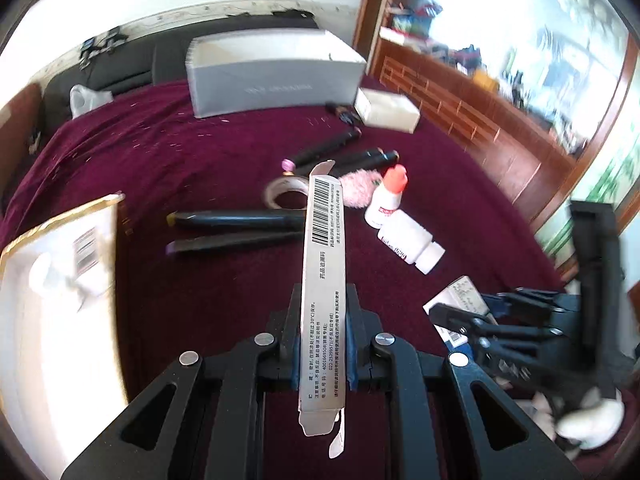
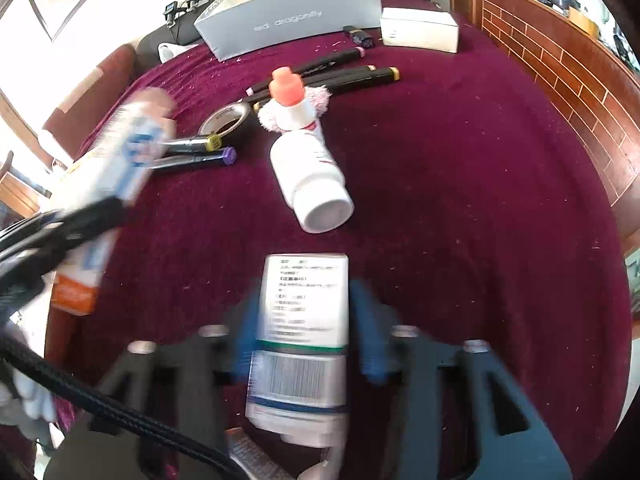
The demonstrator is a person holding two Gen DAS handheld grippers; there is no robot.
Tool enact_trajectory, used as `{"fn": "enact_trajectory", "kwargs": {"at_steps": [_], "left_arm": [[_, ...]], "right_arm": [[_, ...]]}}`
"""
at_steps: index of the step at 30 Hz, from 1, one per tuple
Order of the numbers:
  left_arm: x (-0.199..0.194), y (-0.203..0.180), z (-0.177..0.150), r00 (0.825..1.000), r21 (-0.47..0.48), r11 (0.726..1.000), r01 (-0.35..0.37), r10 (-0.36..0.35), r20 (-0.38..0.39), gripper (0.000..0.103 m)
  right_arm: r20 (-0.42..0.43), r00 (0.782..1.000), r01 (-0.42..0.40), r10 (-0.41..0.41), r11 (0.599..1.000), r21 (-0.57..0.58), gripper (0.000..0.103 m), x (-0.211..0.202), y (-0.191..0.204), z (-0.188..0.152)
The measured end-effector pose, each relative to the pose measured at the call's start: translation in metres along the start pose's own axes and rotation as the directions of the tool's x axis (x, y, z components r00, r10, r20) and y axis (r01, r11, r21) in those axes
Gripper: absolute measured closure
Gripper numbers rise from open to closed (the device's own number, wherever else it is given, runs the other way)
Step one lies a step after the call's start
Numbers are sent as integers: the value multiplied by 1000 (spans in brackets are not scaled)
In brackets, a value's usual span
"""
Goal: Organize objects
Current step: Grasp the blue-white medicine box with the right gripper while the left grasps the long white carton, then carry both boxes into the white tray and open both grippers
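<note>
My left gripper is shut on a long narrow medicine carton with a barcode, held above the maroon cloth; it also shows, blurred, in the right wrist view. My right gripper has its jaws on both sides of a white medicine box with a barcode; the view is blurred, so contact is unclear. It shows in the left wrist view. On the cloth lie a white pill bottle, an orange-capped bottle, a tape roll, a pink fluffy item and several black markers.
A large grey box and a small white box stand at the far side of the table. A gold-edged open container sits at my left. A wooden cabinet runs along the right.
</note>
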State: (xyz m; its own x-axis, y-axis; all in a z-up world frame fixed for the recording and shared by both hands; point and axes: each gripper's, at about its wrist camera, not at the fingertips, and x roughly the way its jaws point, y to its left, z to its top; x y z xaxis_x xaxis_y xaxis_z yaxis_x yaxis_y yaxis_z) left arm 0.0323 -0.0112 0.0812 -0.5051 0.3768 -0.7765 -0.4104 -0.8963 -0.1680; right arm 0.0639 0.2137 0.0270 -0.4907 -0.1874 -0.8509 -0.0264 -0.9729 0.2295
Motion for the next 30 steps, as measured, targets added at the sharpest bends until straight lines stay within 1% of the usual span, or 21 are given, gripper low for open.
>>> {"fn": "enact_trajectory", "kwargs": {"at_steps": [3, 6, 8, 10, 12, 14, 15, 17, 20, 23, 26, 27, 30], "left_arm": [[-29, 26, -8, 999, -75, 997, 31, -29, 31, 90], [-61, 55, -14, 997, -122, 992, 29, -20, 76, 90], [-85, 75, -19, 994, -143, 990, 5, 11, 109, 89], [-104, 97, -23, 989, -160, 986, -37, 58, 133, 89], [-119, 123, -25, 982, -181, 979, -89, 117, 148, 89], [-128, 147, -27, 973, -201, 969, -142, 174, 151, 89], [-130, 159, -27, 968, -209, 963, -170, 203, 148, 89], [-131, 181, -28, 959, -229, 951, -210, 245, 140, 89], [-115, 211, -26, 949, -241, 934, -264, 296, 108, 89], [-95, 230, -24, 949, -254, 926, -278, 306, 78, 89], [-74, 246, -23, 949, -275, 918, -286, 310, 47, 89], [-67, 254, -23, 951, -290, 914, -283, 306, 36, 89], [-53, 278, -24, 964, -346, 905, -246, 265, 8, 89]], "right_arm": [[34, 999, -7, 7, 1000, -2, 71, -18, 9, 1], [87, 996, -31, 32, 999, -18, 71, -45, 26, 8], [118, 988, -93, 97, 995, -35, 71, -67, 43, 16], [134, 977, -156, 163, 986, -63, 71, -84, 64, 24], [124, 960, -242, 251, 966, -88, 71, -93, 89, 31], [88, 937, -328, 338, 939, -108, 70, -93, 118, 38], [65, 927, -362, 370, 925, -117, 70, -90, 133, 42], [21, 912, -404, 410, 905, -133, 70, -79, 161, 46], [-44, 900, -436, 435, 891, -128, 70, -51, 204, 53], [-106, 876, -479, 470, 874, -79, 70, -16, 237, 67], [-165, 844, -519, 510, 854, -16, 70, 22, 268, 78], [-178, 842, -518, 510, 855, 0, 70, 33, 279, 83], [-195, 845, -504, 498, 863, 25, 70, 57, 302, 95]]}}
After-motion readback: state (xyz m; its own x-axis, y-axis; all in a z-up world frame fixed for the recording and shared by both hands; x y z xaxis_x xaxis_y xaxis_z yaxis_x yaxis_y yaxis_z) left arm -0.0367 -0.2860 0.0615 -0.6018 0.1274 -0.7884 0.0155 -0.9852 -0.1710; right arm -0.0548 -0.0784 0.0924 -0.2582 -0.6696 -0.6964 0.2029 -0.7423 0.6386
